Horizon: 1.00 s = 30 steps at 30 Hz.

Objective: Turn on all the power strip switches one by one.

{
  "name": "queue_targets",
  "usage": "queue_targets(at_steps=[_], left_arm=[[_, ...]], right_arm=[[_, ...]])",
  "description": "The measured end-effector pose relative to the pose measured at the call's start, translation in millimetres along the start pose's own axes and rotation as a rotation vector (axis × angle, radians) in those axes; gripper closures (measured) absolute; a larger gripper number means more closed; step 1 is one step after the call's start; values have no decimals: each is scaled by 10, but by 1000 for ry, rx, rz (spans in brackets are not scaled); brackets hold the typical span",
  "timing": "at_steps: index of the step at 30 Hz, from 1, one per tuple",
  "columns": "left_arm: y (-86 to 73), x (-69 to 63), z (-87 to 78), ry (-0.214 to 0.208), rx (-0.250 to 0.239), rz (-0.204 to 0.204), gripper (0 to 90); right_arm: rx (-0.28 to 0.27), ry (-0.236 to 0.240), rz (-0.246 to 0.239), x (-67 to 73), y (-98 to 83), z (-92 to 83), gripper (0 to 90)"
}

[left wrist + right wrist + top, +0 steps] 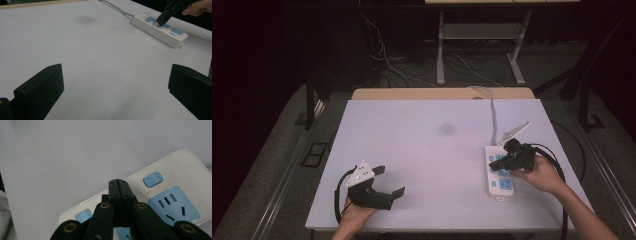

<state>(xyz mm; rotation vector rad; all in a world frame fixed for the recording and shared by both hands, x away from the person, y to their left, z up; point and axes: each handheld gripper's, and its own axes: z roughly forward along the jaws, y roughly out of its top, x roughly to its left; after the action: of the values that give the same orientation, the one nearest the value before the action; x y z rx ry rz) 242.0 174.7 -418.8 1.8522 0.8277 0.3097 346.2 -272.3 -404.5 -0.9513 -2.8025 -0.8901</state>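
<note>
Lettering on the power strip [175, 170] is unreadable; right claw [121, 186] clenched empty above it, left claw [389, 181] released.

Desk [422, 150] surface pale lilac-white, plain, with one faint grey smudge [446, 129] right of centre; tan wooden edge along far side, upper middle of high view.

Power strip [500, 172] at right of high view: white casing, light blue socket faces and light blue switch buttons, dark slots in the faces. Grey-white cable [492, 107] running from it toward upper frame.

Right gripper [508, 159]: black throughout, brass-coloured rivets on linkage at bottom of right gripper view; light grey plate above it.

Left gripper [388, 181] at lower left of high view: matte black jaws, white-grey plate with small dark dots.

Floor [272, 150] dull grey-green; background near black.
</note>
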Motion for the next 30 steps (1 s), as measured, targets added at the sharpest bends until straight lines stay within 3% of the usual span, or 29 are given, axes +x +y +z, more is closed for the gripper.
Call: queue_targets(at_steps=[30], left_arm=[[1, -19, 17, -8, 6, 6, 0]], right_arm=[[-19, 6, -13, -12, -43, 34, 900]])
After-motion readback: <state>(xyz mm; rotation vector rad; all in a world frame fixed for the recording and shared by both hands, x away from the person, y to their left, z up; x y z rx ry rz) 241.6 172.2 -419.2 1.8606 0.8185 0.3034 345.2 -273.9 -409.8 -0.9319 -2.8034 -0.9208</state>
